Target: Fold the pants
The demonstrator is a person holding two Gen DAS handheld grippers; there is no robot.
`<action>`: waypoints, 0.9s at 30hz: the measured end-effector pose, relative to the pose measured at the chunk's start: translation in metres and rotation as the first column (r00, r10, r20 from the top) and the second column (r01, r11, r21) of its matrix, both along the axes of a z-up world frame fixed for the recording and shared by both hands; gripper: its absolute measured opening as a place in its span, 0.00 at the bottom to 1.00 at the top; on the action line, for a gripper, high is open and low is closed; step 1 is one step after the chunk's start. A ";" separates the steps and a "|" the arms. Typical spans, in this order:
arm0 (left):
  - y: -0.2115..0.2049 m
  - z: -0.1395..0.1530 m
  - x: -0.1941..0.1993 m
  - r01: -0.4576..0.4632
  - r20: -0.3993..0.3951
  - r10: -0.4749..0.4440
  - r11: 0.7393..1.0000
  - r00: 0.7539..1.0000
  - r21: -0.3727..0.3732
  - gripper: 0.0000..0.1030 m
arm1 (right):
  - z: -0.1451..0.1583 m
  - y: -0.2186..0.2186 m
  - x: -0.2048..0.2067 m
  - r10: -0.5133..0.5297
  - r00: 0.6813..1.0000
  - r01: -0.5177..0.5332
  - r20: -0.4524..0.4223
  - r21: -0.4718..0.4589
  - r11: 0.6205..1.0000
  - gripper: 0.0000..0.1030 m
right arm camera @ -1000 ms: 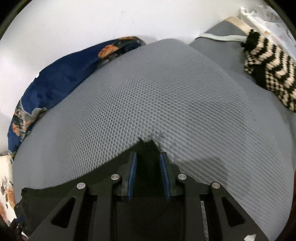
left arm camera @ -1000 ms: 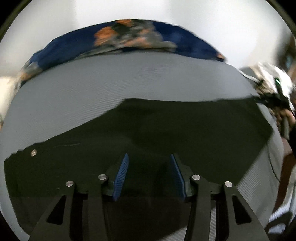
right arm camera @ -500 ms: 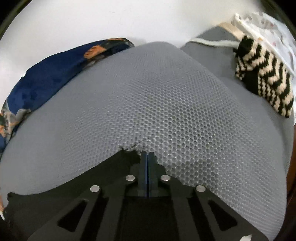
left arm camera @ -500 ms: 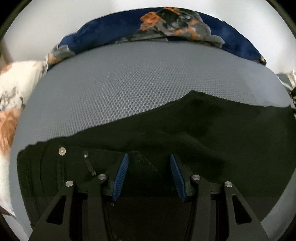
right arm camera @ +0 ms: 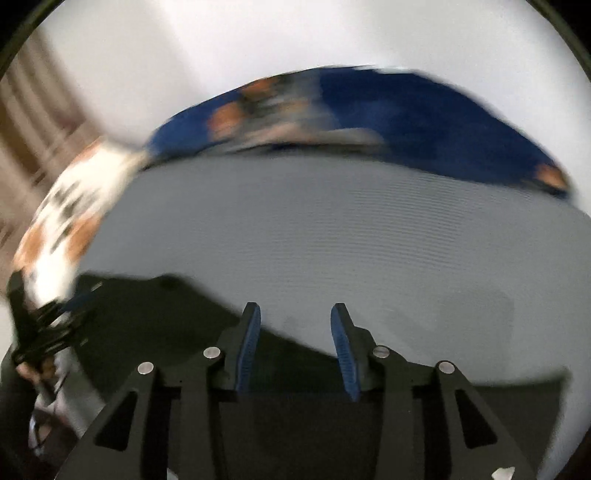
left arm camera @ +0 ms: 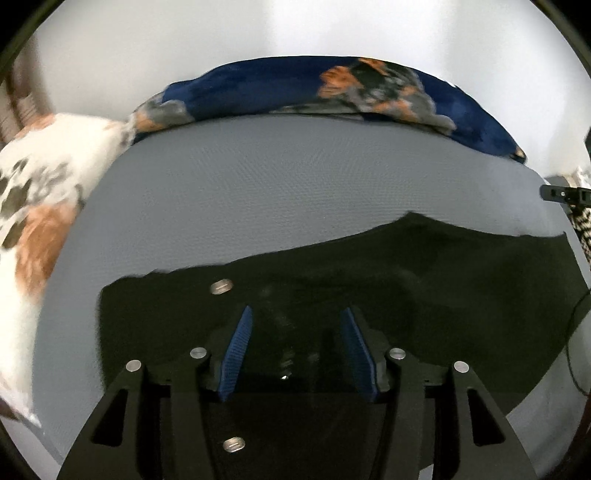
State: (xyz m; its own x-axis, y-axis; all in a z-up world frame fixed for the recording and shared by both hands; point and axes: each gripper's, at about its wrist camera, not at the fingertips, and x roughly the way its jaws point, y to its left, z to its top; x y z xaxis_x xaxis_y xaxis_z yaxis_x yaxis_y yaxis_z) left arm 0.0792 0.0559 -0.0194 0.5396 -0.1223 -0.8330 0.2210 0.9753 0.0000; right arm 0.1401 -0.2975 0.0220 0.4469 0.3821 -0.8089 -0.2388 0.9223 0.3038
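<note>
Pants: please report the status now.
Left gripper jaws opening over black pants. Right gripper jaws opening, nothing held. Pants flat on grey bed. Nothing blocking.

The black denim pants (left arm camera: 369, 280) lie spread on the grey mesh-textured mattress (left arm camera: 295, 192). Behind them, along the white wall (left arm camera: 258, 33), lies the navy orange-patterned blanket (left arm camera: 369, 88). The white orange-blotched pillow (left arm camera: 40, 206) lies to their left.

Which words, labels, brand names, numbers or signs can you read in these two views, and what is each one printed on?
None can be read.
The pants show a metal button, too blurred to tell if it is stamped.
The blue blanket and white pillow carry only patterns.
</note>
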 end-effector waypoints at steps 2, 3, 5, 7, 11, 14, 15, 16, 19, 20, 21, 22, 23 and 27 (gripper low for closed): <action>0.014 -0.003 -0.003 -0.029 -0.006 0.029 1.000 1.000 0.010 0.52 | -0.006 0.045 0.015 0.100 0.995 -0.099 -0.026 0.023 0.995 0.37; 0.022 -0.005 -0.004 -0.042 -0.015 0.043 0.999 0.999 0.014 0.52 | -0.010 0.065 0.018 0.139 0.990 -0.138 -0.037 0.024 0.990 0.37; 0.032 -0.010 -0.008 -0.064 -0.028 0.064 0.998 0.998 0.018 0.52 | -0.019 0.104 0.027 0.214 0.975 -0.214 -0.057 0.009 0.977 0.37; 0.045 -0.018 -0.010 -0.084 -0.055 0.085 0.996 0.995 0.005 0.52 | -0.030 0.129 0.039 0.264 0.960 -0.265 -0.093 0.008 0.964 0.37; 0.063 -0.028 -0.021 -0.120 -0.059 0.120 0.993 0.991 0.009 0.52 | -0.059 0.163 0.060 0.316 0.931 -0.317 -0.184 0.025 0.948 0.37; 0.077 -0.033 -0.027 -0.137 -0.071 0.134 0.990 0.988 -0.040 0.52 | -0.066 0.172 0.067 0.330 0.922 -0.332 -0.201 0.028 0.943 0.13; 0.080 -0.033 -0.028 -0.135 -0.070 0.132 0.990 0.989 -0.050 0.52 | -0.063 0.171 0.067 0.324 0.927 -0.327 -0.187 0.016 0.945 0.12; 0.081 -0.034 -0.029 -0.130 -0.069 0.126 0.990 0.990 -0.054 0.52 | -0.059 0.167 0.070 0.314 0.935 -0.315 -0.165 0.024 0.949 0.09; 0.081 -0.035 -0.029 -0.117 -0.061 0.114 0.992 0.992 -0.055 0.52 | -0.059 0.158 0.078 0.255 0.957 -0.254 -0.140 0.026 0.967 0.06; 0.082 -0.035 -0.029 -0.114 -0.058 0.111 0.992 0.992 -0.058 0.52 | -0.065 0.160 0.079 0.246 0.958 -0.248 -0.148 0.009 0.969 0.06; 0.083 -0.035 -0.029 -0.114 -0.056 0.110 0.991 0.992 -0.066 0.52 | -0.072 0.164 0.078 0.237 0.960 -0.244 -0.151 -0.027 0.969 0.06; 0.084 -0.035 -0.030 -0.114 -0.056 0.110 0.991 0.992 -0.071 0.52 | -0.078 0.168 0.078 0.233 0.962 -0.243 -0.143 -0.054 0.969 0.06; 0.085 -0.036 -0.030 -0.112 -0.056 0.108 0.991 0.993 -0.070 0.51 | -0.081 0.170 0.077 0.223 0.966 -0.232 -0.133 -0.058 0.971 0.06; 0.080 -0.032 -0.029 -0.100 -0.065 0.098 0.995 0.993 -0.019 0.51 | -0.076 0.169 0.077 0.168 0.976 -0.174 -0.137 -0.035 0.984 0.17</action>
State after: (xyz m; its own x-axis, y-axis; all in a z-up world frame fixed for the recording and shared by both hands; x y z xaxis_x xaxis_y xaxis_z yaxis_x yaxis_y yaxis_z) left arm 0.0501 0.1358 -0.0516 0.4959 -0.0902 -0.8637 0.1224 0.9919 -0.0333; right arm 0.2174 -0.1289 -0.0538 0.2651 0.4042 -0.8754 -0.3546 0.8851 0.3013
